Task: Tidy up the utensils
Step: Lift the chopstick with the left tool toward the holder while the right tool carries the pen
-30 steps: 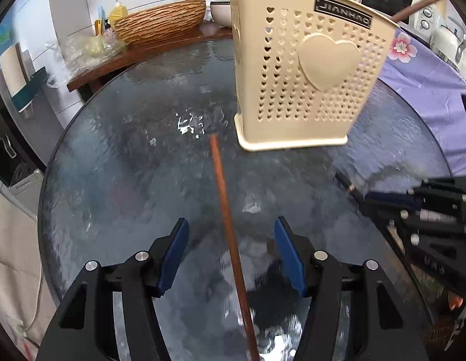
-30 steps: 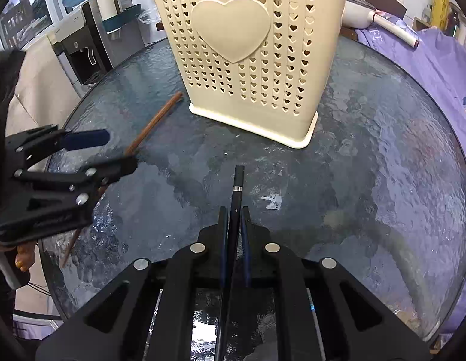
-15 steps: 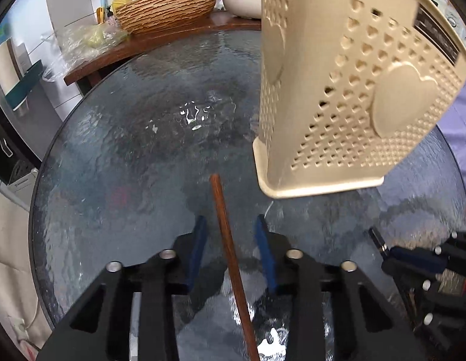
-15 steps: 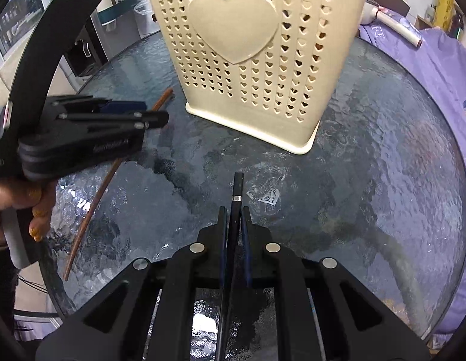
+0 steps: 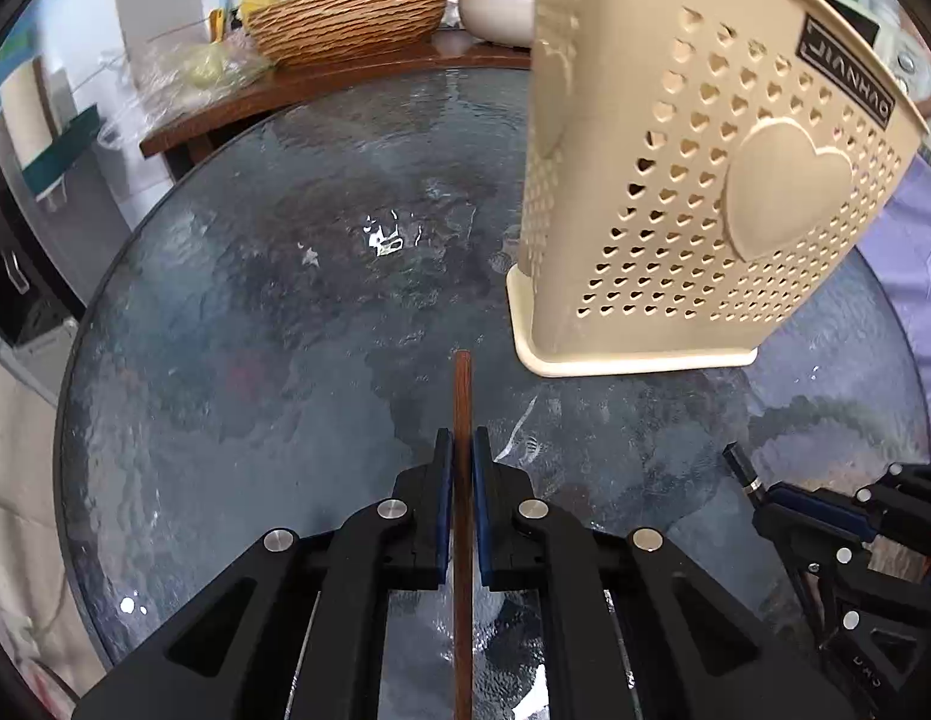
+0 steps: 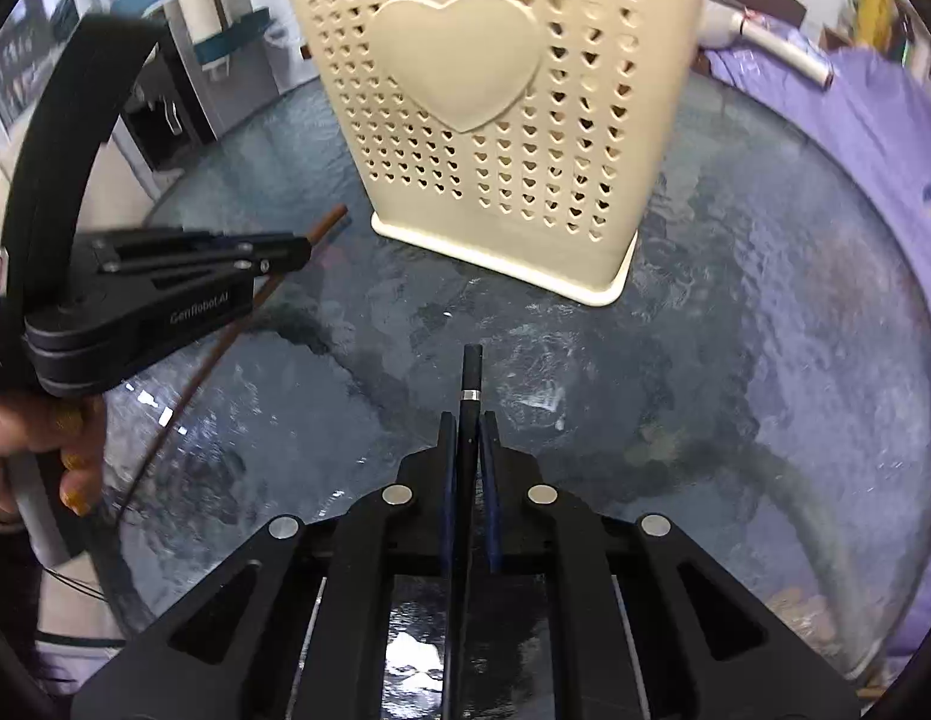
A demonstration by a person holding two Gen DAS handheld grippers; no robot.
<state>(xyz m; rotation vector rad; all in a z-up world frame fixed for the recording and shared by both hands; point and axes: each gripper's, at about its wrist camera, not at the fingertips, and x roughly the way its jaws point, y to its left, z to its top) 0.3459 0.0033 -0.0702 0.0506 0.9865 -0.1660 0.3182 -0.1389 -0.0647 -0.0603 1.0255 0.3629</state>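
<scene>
Two chopsticks being gripped, one per gripper, in front of the cream holder.

The brown chopstick [image 5: 463,420] is being clamped by the left gripper [image 5: 463,450], the black chopstick [image 6: 470,384] by the right gripper [image 6: 469,432]; both tips are being aimed toward the holder [image 6: 495,120] on the glass table [image 6: 765,330], seemingly for insertion.

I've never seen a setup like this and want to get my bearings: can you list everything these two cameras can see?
brown chopstick: 1, brown wood, clamped in the left hand-held gripper, far tip toward the basket
black chopstick: 1, black with a silver band, clamped in the right hand-held gripper
utensil basket: 1, cream plastic with heart holes, upright on the table
table: 1, round, textured glass
woven bowl: 1, tan, on the wooden counter behind the table
white bowl: 1, beside the woven bowl
purple cloth: 1, past the table's right edge
left hand-held gripper: 1, black, blue pads, shut
right hand-held gripper: 1, black, shut
hand: 1, holding the left gripper's handle
</scene>
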